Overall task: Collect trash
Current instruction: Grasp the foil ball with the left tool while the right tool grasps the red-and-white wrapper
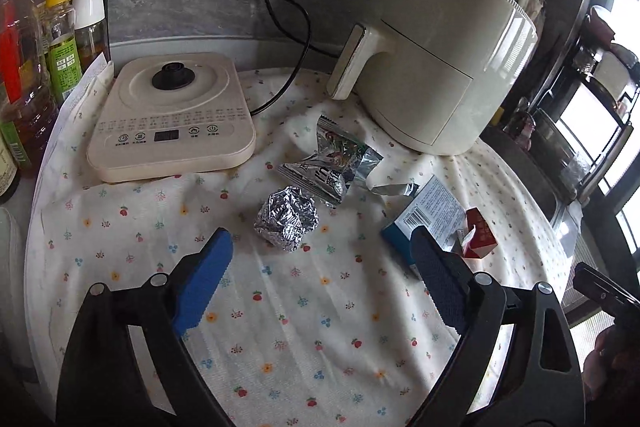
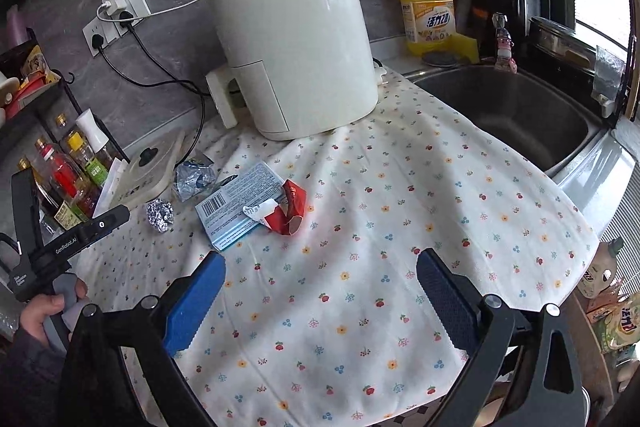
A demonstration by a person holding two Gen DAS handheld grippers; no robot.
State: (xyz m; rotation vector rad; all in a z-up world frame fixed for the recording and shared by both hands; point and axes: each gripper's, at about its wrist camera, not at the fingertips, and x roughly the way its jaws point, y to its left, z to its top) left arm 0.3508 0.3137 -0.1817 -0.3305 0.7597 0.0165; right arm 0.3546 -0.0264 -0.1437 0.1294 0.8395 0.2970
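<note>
On the floral cloth (image 1: 304, 311) lie a crumpled foil ball (image 1: 286, 218), a torn silver snack wrapper (image 1: 334, 163), a flattened blue-and-white box (image 1: 427, 219) and a crushed red carton (image 1: 480, 233). My left gripper (image 1: 322, 251) is open and empty, just short of the foil ball. My right gripper (image 2: 320, 273) is open and empty, a little short of the box (image 2: 240, 205) and red carton (image 2: 290, 213). The foil ball (image 2: 160, 215) and wrapper (image 2: 194, 179) show at its left.
A cream air fryer (image 1: 440, 67) stands behind the trash, an induction cooker (image 1: 172, 115) at back left, several oil and sauce bottles (image 1: 60, 39) at the far left. A steel sink (image 2: 512, 111) and yellow detergent bottle (image 2: 428, 7) lie to the right. Black cords (image 1: 276, 7) trail on the wall.
</note>
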